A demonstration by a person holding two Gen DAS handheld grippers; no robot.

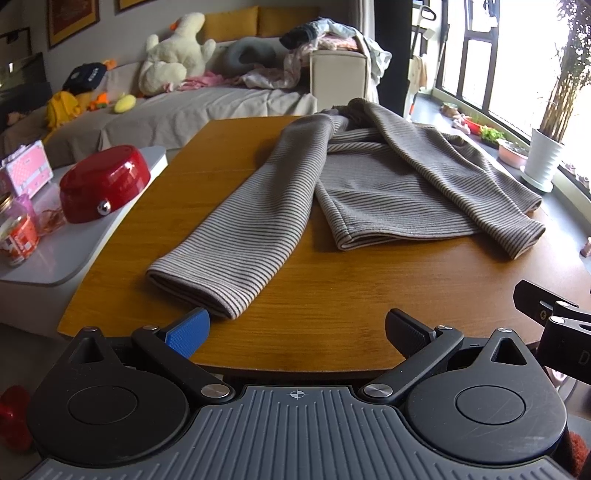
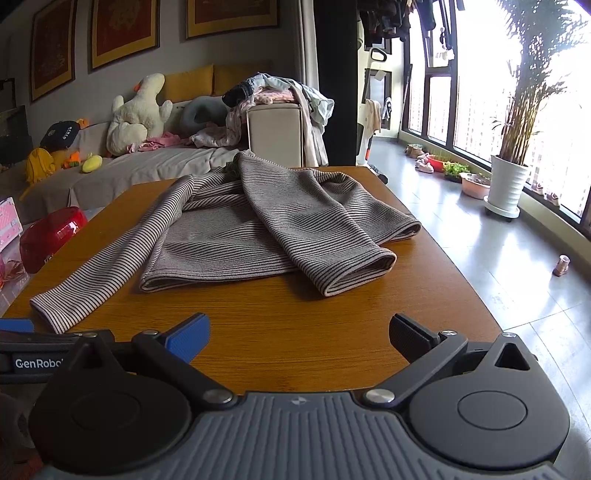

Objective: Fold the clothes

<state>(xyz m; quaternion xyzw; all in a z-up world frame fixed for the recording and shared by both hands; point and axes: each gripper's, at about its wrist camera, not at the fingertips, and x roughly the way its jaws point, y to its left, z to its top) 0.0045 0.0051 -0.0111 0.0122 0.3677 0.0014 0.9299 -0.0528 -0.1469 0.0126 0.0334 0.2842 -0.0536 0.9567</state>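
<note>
Two grippers up front, both hanging over the near edge of the desk with nothing in them. Left gripper [image 1: 297, 334] has its jaws spread wide, one blue knurled pad and one black ribbed one, on black link arms over a grooved grey body. Right gripper [image 2: 299, 336] is the same build, jaws also spread and empty.

Desk [image 1: 332, 295] is smooth orange-brown wood grain with rounded corners. The striped sweater [image 1: 369, 177] lies flat on it, a soft ribbed knit in thin grey-brown and dark stripes. One long sleeve [image 1: 229, 243] stretches toward the near left corner, its cuff just beyond the left gripper's blue pad. The other sleeve [image 2: 321, 236] is folded diagonally across the body, its cuff toward the right edge. The collar is bunched at the far edge.

Left of the desk, a glossy red rounded case [image 1: 105, 182] sits on a pale grey side table [image 1: 74, 254]. Behind is a sofa [image 1: 192, 110] under a grey cover, with a cream plush duck [image 1: 173, 55] and a heap of clothes.

The left view alone shows a jar [image 1: 16, 236] and a pink dotted box [image 1: 27, 171] on the side table. The right view alone shows the shiny tiled floor [image 2: 480, 229], a potted plant in a white ribbed pot [image 2: 508, 182] by the windows, and framed pictures [image 2: 123, 33] on the wall.
</note>
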